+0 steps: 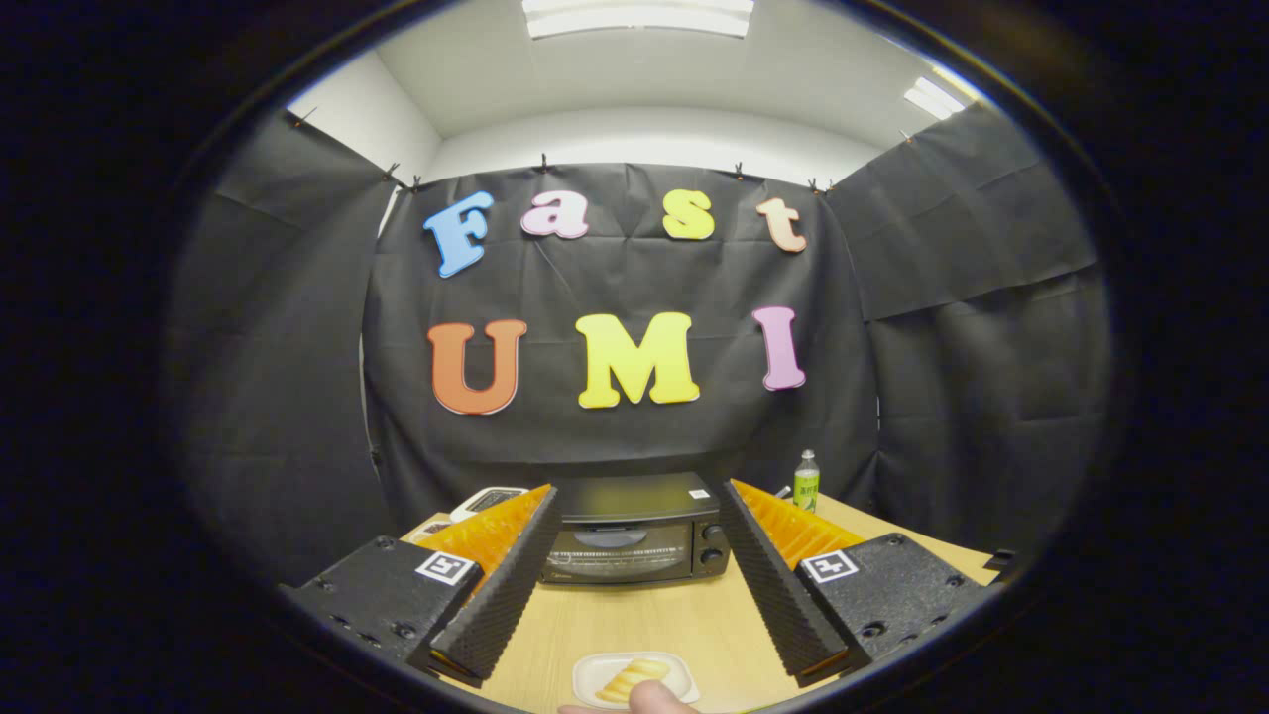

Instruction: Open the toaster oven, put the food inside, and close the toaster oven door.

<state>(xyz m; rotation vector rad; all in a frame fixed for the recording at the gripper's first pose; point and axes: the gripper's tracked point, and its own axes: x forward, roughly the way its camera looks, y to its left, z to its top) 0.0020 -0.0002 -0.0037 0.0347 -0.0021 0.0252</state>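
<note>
The gripper (639, 535) gapes wide, holding nothing — toaster oven (633, 531) (door closed) just beyond its fingers, food (633, 679) on plate (592, 676) between them.

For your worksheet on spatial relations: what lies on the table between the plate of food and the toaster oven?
Only bare wooden table between white plate and black toaster oven, in the gripper view.

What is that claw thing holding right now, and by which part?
Nothing. The gripper is open, its fingers spread wide over the table, with the closed toaster oven beyond them and the food untouched.
</note>
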